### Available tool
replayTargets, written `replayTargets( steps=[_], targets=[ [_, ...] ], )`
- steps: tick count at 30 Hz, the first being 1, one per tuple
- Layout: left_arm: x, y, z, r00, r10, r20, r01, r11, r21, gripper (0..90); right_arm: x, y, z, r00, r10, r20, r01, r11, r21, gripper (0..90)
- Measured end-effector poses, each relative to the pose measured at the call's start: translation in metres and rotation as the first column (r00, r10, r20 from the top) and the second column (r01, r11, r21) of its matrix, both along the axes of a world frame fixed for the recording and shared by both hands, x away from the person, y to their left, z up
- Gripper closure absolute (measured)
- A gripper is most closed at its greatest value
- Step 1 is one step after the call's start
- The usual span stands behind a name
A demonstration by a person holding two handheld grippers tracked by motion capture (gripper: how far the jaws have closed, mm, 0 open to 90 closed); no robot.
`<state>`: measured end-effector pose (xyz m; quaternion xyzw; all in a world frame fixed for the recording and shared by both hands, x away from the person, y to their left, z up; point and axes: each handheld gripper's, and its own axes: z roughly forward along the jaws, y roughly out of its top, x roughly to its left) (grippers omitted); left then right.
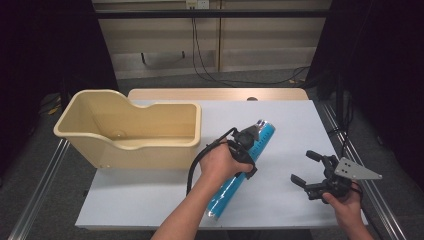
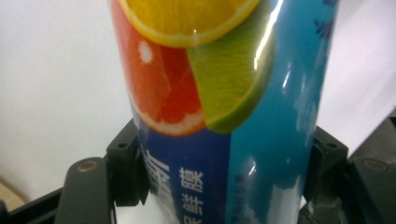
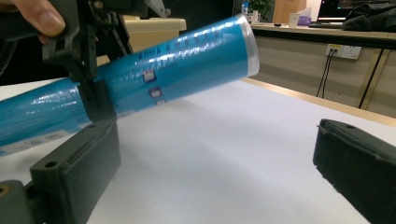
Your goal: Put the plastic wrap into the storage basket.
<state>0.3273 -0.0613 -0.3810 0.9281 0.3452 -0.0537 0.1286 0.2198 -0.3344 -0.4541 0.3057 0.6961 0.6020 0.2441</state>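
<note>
Your left claw [image 1: 248, 141] grips the blue roll [image 1: 260, 137], one end raised off the bench [image 1: 290, 125]; next, carry it toward the beige tub [image 1: 150, 150], right claw [image 1: 307, 167] open.

Cream plastic tub [image 1: 150, 140] sitting at left of white desk [image 1: 295, 125], open side up. Black cables [image 1: 210, 70] trailing across floor beyond. Wall socket [image 3: 344, 50] showing behind.

Blue tube [image 1: 239, 170] with citrus-slice print; cream, perhaps beige, tub [image 1: 131, 131].
</note>
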Motion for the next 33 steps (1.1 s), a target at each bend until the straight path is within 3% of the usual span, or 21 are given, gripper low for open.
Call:
replayTargets(
  steps=[14,24,33],
  targets=[
    [0.008,0.007,0.039,0.9982,-0.046,0.037,0.047,0.9988,-0.012,31.2,0.000,-0.001,0.000,1.0000,-0.003,-0.004,0.003,1.0000,0.004,0.2],
    [0.015,0.017,0.072,0.9920,-0.115,0.051,0.116,0.9933,-0.006,31.3,0.001,0.001,-0.001,1.0000,0.002,-0.007,-0.002,1.0000,0.004,0.2],
    [0.020,0.022,0.089,0.9898,-0.132,0.053,0.134,0.9907,-0.024,31.4,0.000,-0.001,-0.001,1.0000,-0.001,-0.008,0.001,0.9999,0.011,0.2]
  ],
)
